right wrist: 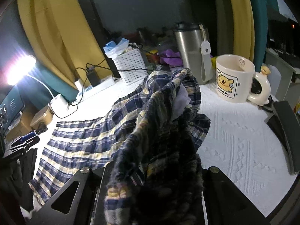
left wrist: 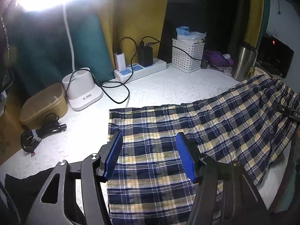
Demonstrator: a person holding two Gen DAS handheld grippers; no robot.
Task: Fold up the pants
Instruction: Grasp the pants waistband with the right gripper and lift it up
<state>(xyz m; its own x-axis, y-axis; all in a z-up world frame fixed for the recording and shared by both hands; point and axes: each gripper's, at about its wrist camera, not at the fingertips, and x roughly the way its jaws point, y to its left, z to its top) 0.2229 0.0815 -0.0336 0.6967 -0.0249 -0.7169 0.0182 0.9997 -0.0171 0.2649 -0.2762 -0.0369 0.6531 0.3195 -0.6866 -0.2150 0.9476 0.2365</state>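
left gripper (left wrist: 149,154) — jaws held apart above plaid pants (left wrist: 187,131); nothing pinched | right gripper (right wrist: 150,187) — clamped on bunched waistband, lifted off white table (right wrist: 243,140)

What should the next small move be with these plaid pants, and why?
Probably carry the waistband end over toward the leg hems. The right hand-held gripper already pinches bunched plaid pants lifted off the white table, while the left hand-held gripper hovers open over the flat legs.

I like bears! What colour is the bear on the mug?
Yellow, on the cream mug; right wrist view shows it best.
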